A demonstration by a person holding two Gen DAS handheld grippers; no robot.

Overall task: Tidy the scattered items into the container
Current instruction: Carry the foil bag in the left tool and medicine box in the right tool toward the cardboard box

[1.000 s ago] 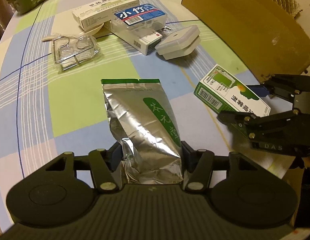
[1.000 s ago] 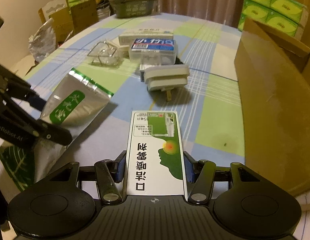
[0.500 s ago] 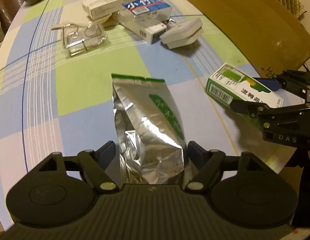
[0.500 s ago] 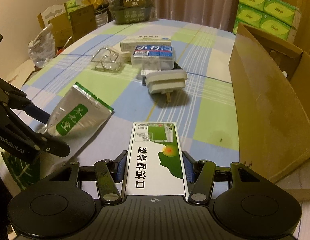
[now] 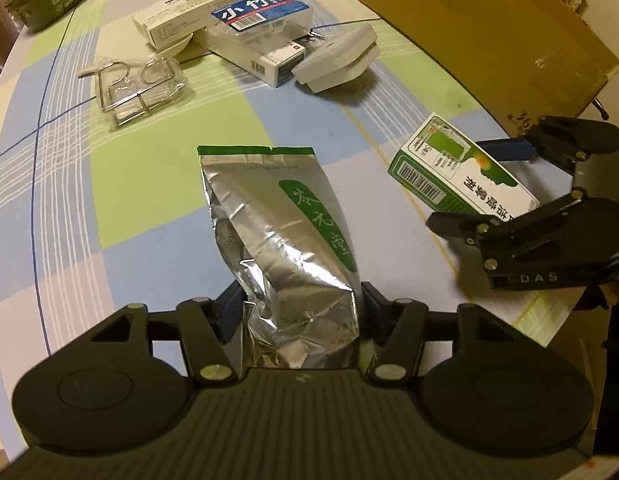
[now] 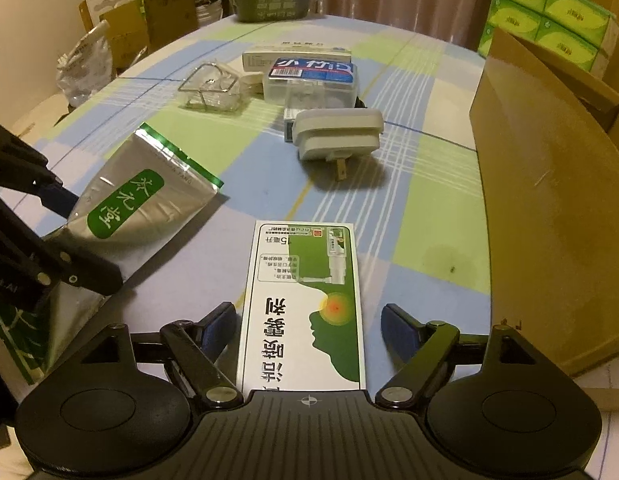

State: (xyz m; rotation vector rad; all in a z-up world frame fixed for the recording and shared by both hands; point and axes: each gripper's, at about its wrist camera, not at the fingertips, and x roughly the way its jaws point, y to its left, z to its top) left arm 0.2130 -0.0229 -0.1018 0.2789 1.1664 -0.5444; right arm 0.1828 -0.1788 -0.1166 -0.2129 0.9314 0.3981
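The checked blue-and-green surface (image 6: 421,168) still carries most of its clutter at the far end, with the brown cardboard container (image 6: 549,200) standing along the right edge. The right claw (image 6: 307,326), clamped on the green-and-white spray box (image 6: 305,300) a moment ago, is now opening, its pads clear of the box, which lies flat between them on the near surface. The left claw (image 5: 299,306), briefly loosened, is closing again on the near end of the silver foil pouch (image 5: 285,232). Neither item has reached the container; the box looks due a fresh grasp.
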